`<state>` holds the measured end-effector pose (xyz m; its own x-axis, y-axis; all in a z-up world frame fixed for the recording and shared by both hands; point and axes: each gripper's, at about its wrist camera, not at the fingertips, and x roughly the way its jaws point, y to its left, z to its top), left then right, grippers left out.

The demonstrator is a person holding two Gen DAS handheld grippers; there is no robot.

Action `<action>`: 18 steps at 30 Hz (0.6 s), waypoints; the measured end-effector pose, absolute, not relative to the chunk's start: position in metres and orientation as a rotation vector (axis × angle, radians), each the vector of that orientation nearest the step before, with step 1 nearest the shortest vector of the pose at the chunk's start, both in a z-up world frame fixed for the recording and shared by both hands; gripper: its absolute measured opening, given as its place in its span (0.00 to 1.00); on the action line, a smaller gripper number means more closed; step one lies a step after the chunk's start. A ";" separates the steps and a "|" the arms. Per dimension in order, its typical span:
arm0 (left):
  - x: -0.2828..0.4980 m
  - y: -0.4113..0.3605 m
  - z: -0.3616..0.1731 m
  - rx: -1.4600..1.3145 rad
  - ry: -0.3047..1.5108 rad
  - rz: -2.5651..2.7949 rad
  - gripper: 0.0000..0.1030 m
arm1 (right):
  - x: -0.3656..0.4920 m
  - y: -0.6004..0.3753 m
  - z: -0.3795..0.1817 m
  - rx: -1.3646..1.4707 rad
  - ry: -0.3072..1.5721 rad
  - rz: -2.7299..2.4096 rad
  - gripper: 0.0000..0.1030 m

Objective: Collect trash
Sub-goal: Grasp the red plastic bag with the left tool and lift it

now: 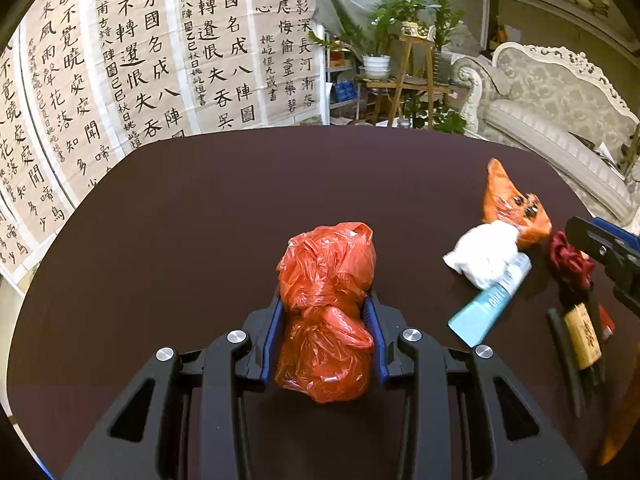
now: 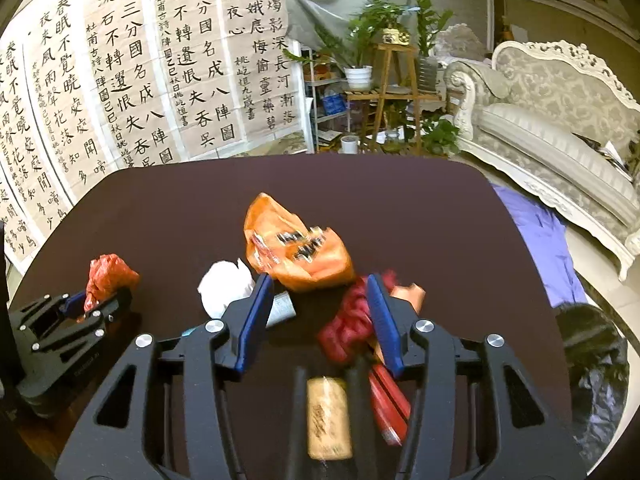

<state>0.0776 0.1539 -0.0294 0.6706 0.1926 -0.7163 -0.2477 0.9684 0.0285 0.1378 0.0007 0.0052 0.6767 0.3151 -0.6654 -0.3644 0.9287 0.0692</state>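
Collecting is under way: left gripper (image 1: 326, 312) clamps the red plastic bag (image 1: 326, 312) over the table (image 1: 180, 220), right gripper (image 2: 318, 308) stands apart above scattered litter, needing a bin next.

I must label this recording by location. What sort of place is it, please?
Probably a home living room: an ornate sofa, potted plants on a wooden stand, and calligraphy sheets hung behind the dark table.
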 end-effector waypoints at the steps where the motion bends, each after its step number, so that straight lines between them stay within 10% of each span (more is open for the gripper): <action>1: 0.079 0.156 -0.029 -0.073 0.796 0.252 0.35 | 0.141 0.005 0.005 -0.074 0.735 0.387 0.46; 18: 0.101 0.166 -0.033 -0.078 0.813 0.243 0.35 | 0.184 0.044 -0.014 -0.169 0.796 0.370 0.56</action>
